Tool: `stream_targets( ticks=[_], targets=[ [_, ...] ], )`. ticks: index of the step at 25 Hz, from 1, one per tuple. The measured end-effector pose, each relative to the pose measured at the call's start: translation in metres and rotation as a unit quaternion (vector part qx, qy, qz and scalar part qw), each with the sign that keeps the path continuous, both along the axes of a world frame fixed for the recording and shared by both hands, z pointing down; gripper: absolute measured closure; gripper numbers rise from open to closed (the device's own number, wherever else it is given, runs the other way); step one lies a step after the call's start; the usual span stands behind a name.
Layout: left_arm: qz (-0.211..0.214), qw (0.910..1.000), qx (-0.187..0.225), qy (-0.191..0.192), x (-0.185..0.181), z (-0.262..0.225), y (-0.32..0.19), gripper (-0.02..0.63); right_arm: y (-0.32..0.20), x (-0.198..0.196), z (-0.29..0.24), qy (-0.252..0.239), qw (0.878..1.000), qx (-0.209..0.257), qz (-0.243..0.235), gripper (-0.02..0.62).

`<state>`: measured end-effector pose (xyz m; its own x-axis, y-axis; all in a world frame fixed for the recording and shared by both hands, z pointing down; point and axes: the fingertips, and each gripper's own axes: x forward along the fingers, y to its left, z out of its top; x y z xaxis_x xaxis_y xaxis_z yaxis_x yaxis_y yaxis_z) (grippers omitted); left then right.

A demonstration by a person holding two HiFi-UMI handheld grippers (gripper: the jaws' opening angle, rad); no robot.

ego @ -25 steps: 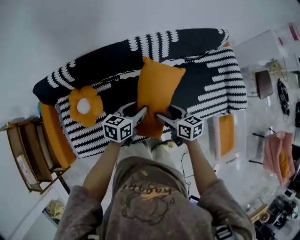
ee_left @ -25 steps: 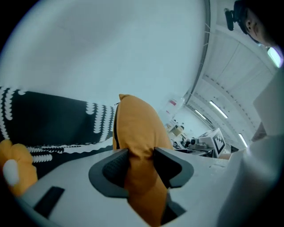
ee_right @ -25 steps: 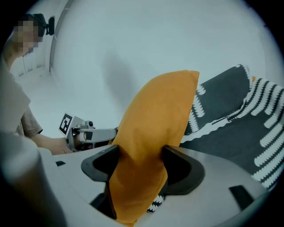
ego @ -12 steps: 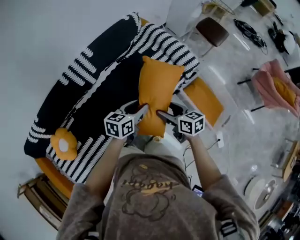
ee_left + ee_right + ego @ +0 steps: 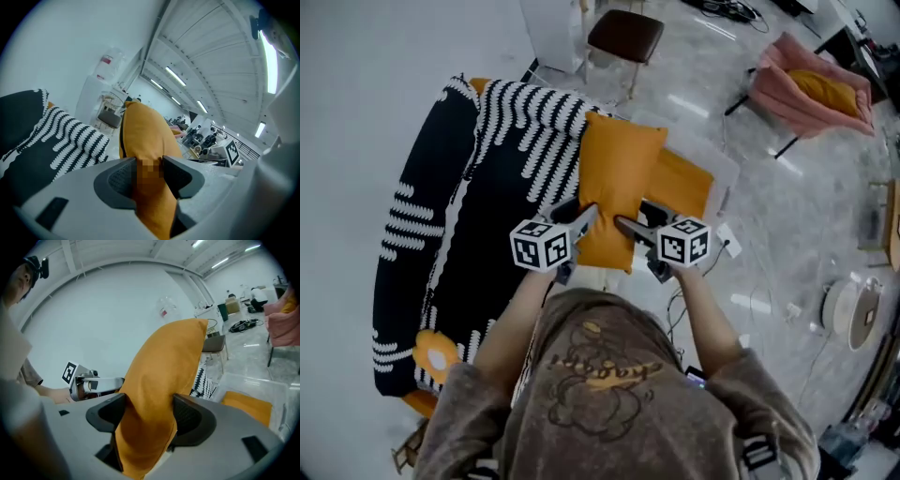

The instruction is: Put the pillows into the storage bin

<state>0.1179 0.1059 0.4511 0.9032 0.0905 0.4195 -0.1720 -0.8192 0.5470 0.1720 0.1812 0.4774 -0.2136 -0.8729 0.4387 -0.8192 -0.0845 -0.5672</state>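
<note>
both tongs pinching the orange pillow point(image 5: 617, 178) along its near short edge, left gripper point(image 5: 584, 221) and right gripper point(image 5: 626, 227) side by side; it's held up over the sofa point(image 5: 502, 159) edge, just beside the clear storage bin point(image 5: 720, 178); long axis runs straight away from the person, free end outward; the risk: that unsupported far end could sag and snag the bin's rim, or soft fabric could slip from the pads

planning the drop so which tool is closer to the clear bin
Right. The right tool grips the pillow on the edge next to the bin; the left tool grips the pillow's other edge, on the sofa side, farther from the bin.
</note>
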Motion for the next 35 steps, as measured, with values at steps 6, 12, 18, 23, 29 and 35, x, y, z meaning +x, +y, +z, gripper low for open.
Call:
stream_targets(
  ticks=[6, 12, 18, 23, 29, 35],
  targets=[
    [0.07, 0.9975, -0.003, -0.008, 0.119, 0.012, -0.005, 0.43, 0.003, 0.106, 0.01, -0.003, 0.997, -0.008, 0.083, 0.275],
    [0.128, 0.9914, -0.007, -0.025, 0.227, 0.034, -0.03, 0.43, -0.019, 0.205, 0.032, -0.014, 0.991, -0.021, 0.132, 0.274],
    [0.162, 0.9848, -0.012, -0.062, 0.311, 0.091, -0.055, 0.43, -0.042, 0.282, 0.088, -0.034, 0.985, -0.044, 0.166, 0.273],
    [0.164, 0.9812, -0.026, -0.099, 0.359, 0.167, -0.065, 0.43, -0.05, 0.329, 0.165, -0.066, 0.98, -0.061, 0.176, 0.273],
    [0.156, 0.9773, -0.032, -0.14, 0.4, 0.27, -0.074, 0.43, -0.058, 0.366, 0.271, -0.107, 0.975, -0.083, 0.174, 0.276],
    [0.142, 0.9773, -0.03, -0.155, 0.426, 0.337, -0.082, 0.43, -0.068, 0.393, 0.339, -0.123, 0.973, -0.099, 0.167, 0.283]
  ],
)
